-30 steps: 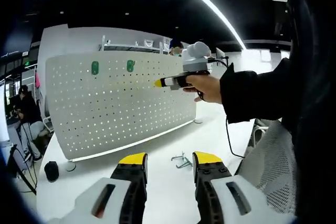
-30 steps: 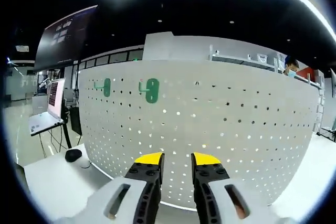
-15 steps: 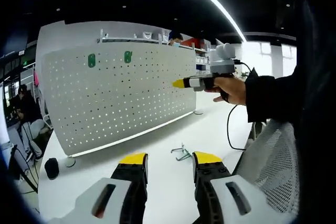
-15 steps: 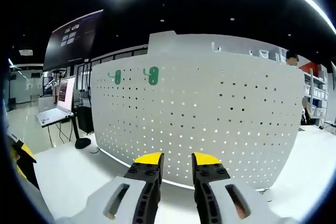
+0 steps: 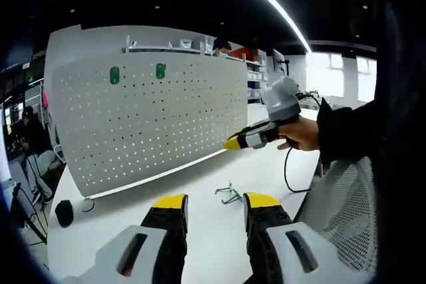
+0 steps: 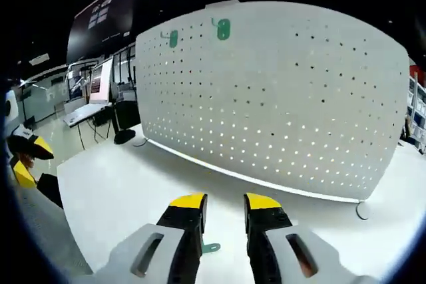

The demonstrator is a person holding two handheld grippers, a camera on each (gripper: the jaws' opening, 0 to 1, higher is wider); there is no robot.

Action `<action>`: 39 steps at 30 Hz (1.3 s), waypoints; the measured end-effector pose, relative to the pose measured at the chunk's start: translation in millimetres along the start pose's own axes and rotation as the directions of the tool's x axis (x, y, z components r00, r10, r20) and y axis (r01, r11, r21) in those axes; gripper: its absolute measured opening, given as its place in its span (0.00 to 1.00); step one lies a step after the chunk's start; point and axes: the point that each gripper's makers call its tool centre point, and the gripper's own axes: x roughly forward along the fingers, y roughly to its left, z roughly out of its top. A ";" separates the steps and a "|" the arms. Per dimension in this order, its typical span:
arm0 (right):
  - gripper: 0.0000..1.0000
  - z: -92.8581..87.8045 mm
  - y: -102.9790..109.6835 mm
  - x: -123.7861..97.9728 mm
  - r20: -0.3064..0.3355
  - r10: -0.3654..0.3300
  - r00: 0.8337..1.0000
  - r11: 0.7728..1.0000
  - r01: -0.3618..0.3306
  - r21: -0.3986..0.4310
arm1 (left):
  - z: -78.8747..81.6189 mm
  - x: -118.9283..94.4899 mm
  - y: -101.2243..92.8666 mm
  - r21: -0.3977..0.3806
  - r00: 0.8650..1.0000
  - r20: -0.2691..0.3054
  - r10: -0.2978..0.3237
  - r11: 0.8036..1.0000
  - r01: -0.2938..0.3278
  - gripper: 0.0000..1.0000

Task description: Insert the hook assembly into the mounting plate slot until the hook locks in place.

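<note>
A white pegboard mounting plate (image 5: 146, 118) stands upright on the white table (image 5: 200, 231); it also fills the back of the right gripper view (image 6: 279, 98). Two green hooks (image 5: 114, 75) (image 5: 160, 71) hang near its top, seen again as hooks (image 6: 173, 38) (image 6: 223, 28). A loose wire hook with a green base (image 5: 229, 194) lies on the table; a green piece (image 6: 211, 248) shows low between my right jaws. My left gripper (image 5: 213, 203) is open and empty. My right gripper (image 6: 223, 201) is open, held by a hand above the table (image 5: 234, 142).
A black puck-like object (image 5: 64, 215) sits at the table's left end by the plate's foot. A mesh chair back (image 5: 346, 211) and a dark sleeve (image 5: 353, 131) stand at the right. A cable (image 5: 287, 174) hangs from the right gripper. A person (image 5: 33, 141) sits beyond the table's left.
The right gripper has dropped from in front of the pegboard down toward the table and the loose hook; its view now tilts at the tabletop. The left gripper has hardly moved.
</note>
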 end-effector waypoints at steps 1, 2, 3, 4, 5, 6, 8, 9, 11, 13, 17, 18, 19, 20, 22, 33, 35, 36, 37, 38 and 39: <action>0.22 -3.5 2.3 1.7 -0.012 0.008 1.000 1.000 -0.008 -0.008 | 0.7 -0.6 1.0 -0.003 1.000 0.005 0.003 1.000 -0.003 0.34; 0.22 -9.5 4.4 3.5 -0.039 0.014 0.999 1.000 -0.015 -0.017 | 1.6 -1.2 2.2 -0.007 1.000 0.011 0.007 1.000 -0.007 0.34; 0.22 -12.9 5.9 4.7 -0.053 0.020 0.998 1.000 -0.021 -0.021 | 2.4 -1.6 2.7 -0.009 1.000 0.014 0.009 1.000 -0.009 0.34; 0.22 -19.2 8.7 5.6 -0.083 0.033 0.996 0.999 -0.034 -0.009 | 3.2 -1.9 2.9 -0.010 1.000 0.018 0.010 1.000 -0.010 0.34; 0.22 -20.7 9.3 6.7 -0.085 0.035 0.996 0.999 -0.036 -0.009 | 3.3 -2.0 3.3 -0.011 1.000 0.020 0.010 1.000 -0.010 0.34; 0.21 -27.0 12.3 7.2 -0.115 0.051 0.992 0.999 -0.052 -0.004 | 3.6 -1.9 3.2 -0.012 1.000 0.021 0.009 1.000 -0.009 0.34; 0.20 -37.9 16.2 8.3 -0.163 0.069 0.984 0.998 -0.068 0.010 | 4.1 -1.6 2.5 -0.011 1.000 0.023 0.005 1.000 -0.005 0.34; 0.19 -44.7 18.6 7.8 -0.196 0.080 0.977 0.997 -0.078 0.020 | 4.2 -1.4 1.8 -0.011 1.000 0.023 0.001 1.000 -0.001 0.34; 0.18 -51.3 21.0 8.6 -0.219 0.087 0.972 0.996 -0.085 0.021 | 4.2 -1.4 0.9 -0.009 1.000 0.023 -0.003 1.000 0.004 0.34; 0.17 -58.7 24.3 7.9 -0.255 0.101 0.962 0.995 -0.094 0.040 | 4.4 -1.4 0.4 -0.008 1.000 0.024 -0.006 1.000 0.006 0.34; 0.17 -74.9 31.9 8.9 -0.321 0.126 0.939 0.992 -0.122 0.034 | 4.4 -1.7 -0.2 -0.007 1.000 0.025 -0.011 1.000 0.011 0.33; 0.17 -77.3 34.1 8.6 -0.331 0.132 0.934 0.991 -0.127 0.039 | 4.3 -1.6 -0.4 -0.007 1.000 0.024 -0.011 1.000 0.011 0.33; 0.17 -79.6 36.4 8.9 -0.339 0.139 0.931 0.990 -0.131 0.045 | 4.4 -1.7 -0.6 -0.006 1.000 0.024 -0.012 1.000 0.012 0.33; 0.17 -81.5 37.3 9.4 -0.346 0.145 0.927 0.989 -0.136 0.050 | 4.7 -1.7 -1.0 -0.006 1.000 0.026 -0.014 1.000 0.014 0.33; 0.17 -86.8 38.8 10.6 -0.366 0.147 0.919 0.989 -0.138 0.052 | 5.0 -1.9 -1.2 -0.006 1.000 0.028 -0.014 1.000 0.015 0.32; 0.15 -96.6 51.2 16.4 -0.397 0.196 0.896 0.981 -0.179 0.080 | 6.6 -2.7 0.5 -0.008 0.999 0.038 -0.009 1.000 0.009 0.31; 0.15 -95.3 56.4 16.8 -0.391 0.216 0.895 0.976 -0.200 0.080 | 6.7 -2.7 0.8 -0.008 0.999 0.038 -0.008 1.000 0.008 0.31; 0.15 -95.0 58.0 16.7 -0.390 0.220 0.894 0.975 -0.206 0.080 | 6.7 -2.7 1.0 -0.008 0.999 0.038 -0.007 1.000 0.008 0.31; 0.15 -94.7 59.5 16.9 -0.388 0.225 0.894 0.974 -0.212 0.078 | 6.7 -2.6 1.1 -0.008 0.999 0.038 -0.007 1.000 0.008 0.31; 0.15 -94.5 60.9 16.9 -0.387 0.229 0.893 0.973 -0.217 0.076 | 6.6 -2.5 1.2 -0.009 0.999 0.038 -0.007 1.000 0.007 0.31; 0.14 -94.4 61.6 17.2 -0.386 0.229 0.893 0.973 -0.219 0.072 | 6.5 -2.6 1.2 -0.009 0.999 0.037 -0.007 1.000 0.007 0.31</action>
